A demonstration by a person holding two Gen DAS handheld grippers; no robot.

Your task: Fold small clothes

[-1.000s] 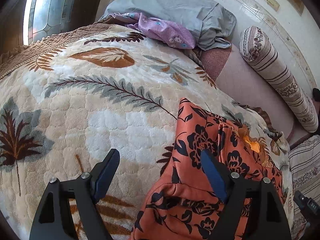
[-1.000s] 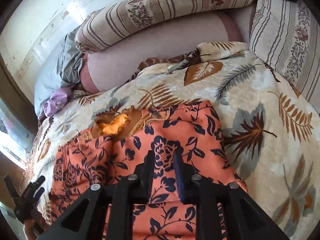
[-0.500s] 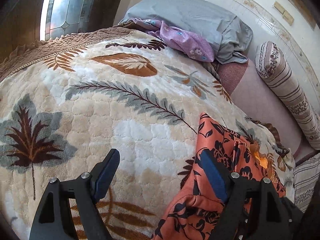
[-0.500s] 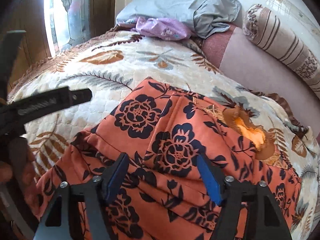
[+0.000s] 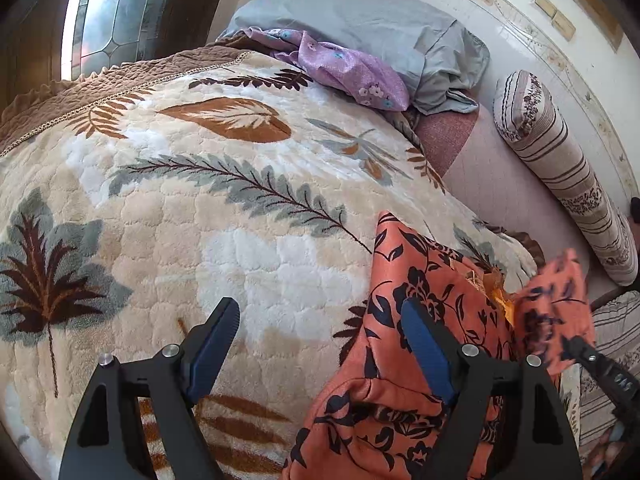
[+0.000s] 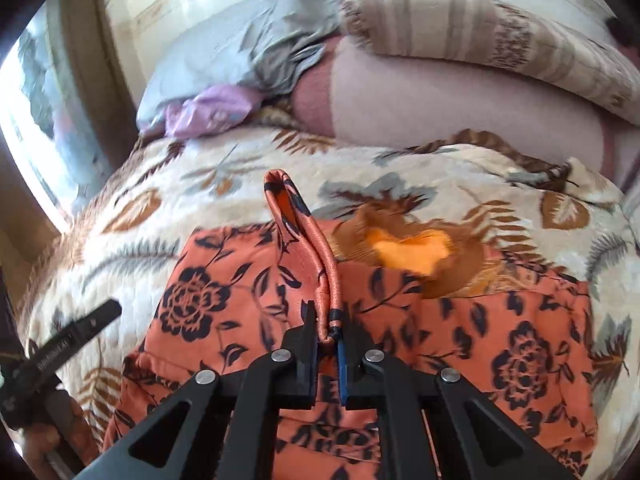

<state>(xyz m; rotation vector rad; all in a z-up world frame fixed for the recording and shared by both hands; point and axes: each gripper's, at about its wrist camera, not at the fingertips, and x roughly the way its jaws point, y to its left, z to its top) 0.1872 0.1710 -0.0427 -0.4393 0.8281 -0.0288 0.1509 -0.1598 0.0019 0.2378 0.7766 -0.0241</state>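
One orange garment [image 6: 460, 340] with black flowers is seen, spread over the near right part of a leaf-patterned blanket [image 5: 200, 220]. Two grippers are counted. The right gripper [image 6: 328, 340] is closed on a raised fold of the garment, which is pinched between its blue pads and stands up as a narrow loop (its far end curls over). The left gripper [image 5: 320, 344] is held wide apart with nothing between its fingers; its right finger is seen in front of the garment's left edge, its left finger over bare blanket. At the far end, one grey pillow [image 5: 360, 32] is laid, with one purple flowered cloth [image 5: 344, 72] against it, and one striped bolster [image 5: 560, 168] is set along the white wall [image 5: 520, 28]. A window [image 5: 112, 16] is placed at the far left.
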